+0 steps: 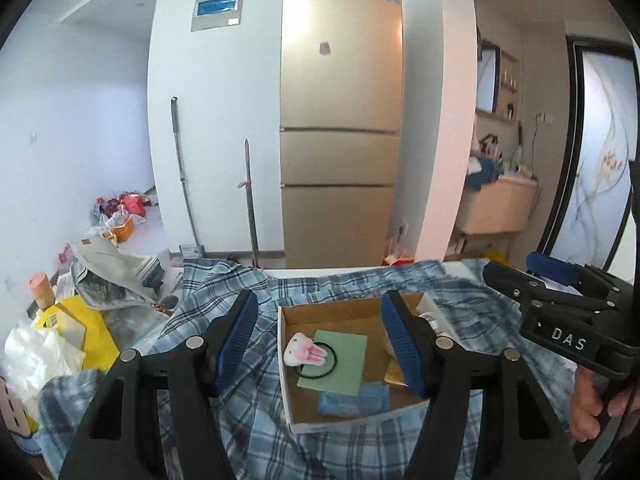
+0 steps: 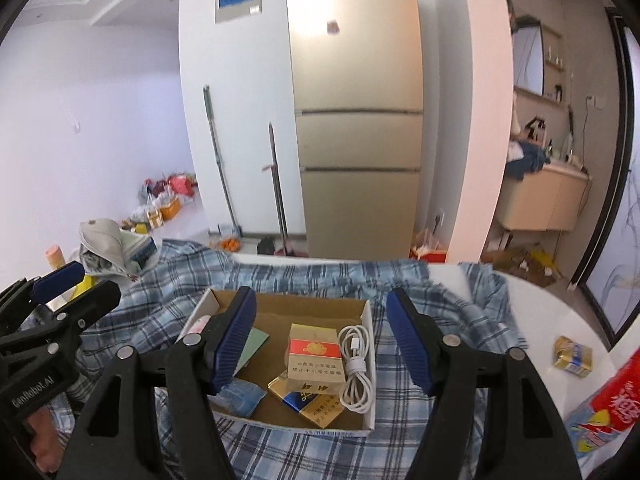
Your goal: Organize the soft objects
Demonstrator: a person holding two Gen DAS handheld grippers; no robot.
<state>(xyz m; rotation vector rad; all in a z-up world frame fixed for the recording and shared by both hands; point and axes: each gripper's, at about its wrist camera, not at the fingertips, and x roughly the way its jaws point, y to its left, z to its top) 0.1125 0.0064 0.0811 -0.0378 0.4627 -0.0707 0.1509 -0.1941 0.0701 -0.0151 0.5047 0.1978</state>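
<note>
My left hand-held gripper [image 1: 320, 344] is up over the plaid cloth [image 1: 224, 312], jaws apart, nothing between the pads. Off to its left: yellow bag [image 1: 80, 320] and white plastic bags [image 1: 40, 352] piled at the desk edge. Straight ahead between its fingers sits the cardboard box [image 1: 288, 376], open top, resting on the cloth. Inside, left part: plush bunny [image 1: 304, 350] lying on a green sheet [image 1: 340, 360] with a black hair tie [image 1: 324, 364] looped partly under it; blue packet [image 1: 354, 398] just nearer me. My right hand-held gripper [image 2: 322, 340] is also spread, empty, with the same box below it. Between its fingers: cream cigarette pack [image 2: 314, 356] lying on a gold-and-blue pack [image 2: 308, 404], coiled white cable [image 2: 356, 364] touching the box's right wall. Further right of that gripper, outside the box on bare white desk [image 2: 532, 312]: a small gold packet [image 2: 572, 356], and a red-and-blue bag [image 2: 604, 412] at the frame edge. Neither gripper touches anything.
</note>
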